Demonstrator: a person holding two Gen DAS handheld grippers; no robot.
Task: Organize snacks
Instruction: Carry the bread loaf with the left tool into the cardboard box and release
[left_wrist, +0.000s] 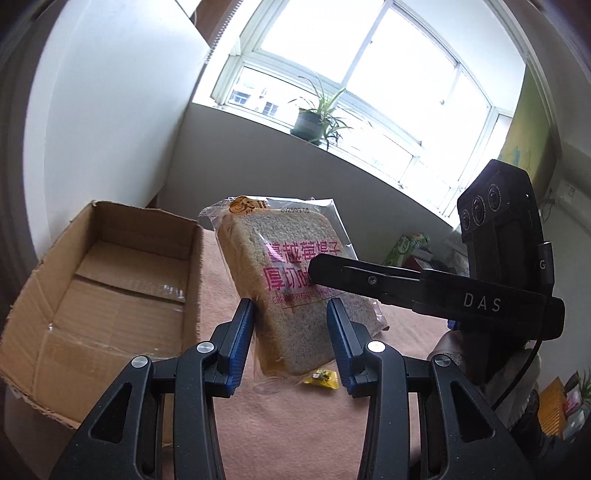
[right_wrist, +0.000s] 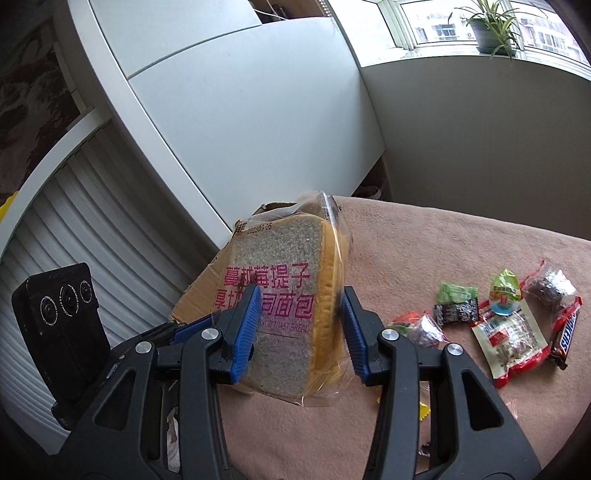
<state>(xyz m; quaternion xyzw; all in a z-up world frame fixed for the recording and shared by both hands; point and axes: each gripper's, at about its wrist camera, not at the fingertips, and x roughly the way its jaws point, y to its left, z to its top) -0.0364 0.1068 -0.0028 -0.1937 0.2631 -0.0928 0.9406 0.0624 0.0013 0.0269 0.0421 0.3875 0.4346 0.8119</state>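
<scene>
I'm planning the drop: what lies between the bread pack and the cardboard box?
Only bare pink cloth, seen in the left wrist view, separates the bread pack from the open cardboard box.

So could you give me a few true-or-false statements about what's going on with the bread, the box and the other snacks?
1. Both grippers, left and right, hold the bread. True.
2. The box is full of snacks. False: it is empty.
3. The bread is unwrapped. False: it is in a clear printed wrapper.
4. Several small snacks lie on the pink cloth. True.
5. A plant stands by the window. True.
</scene>
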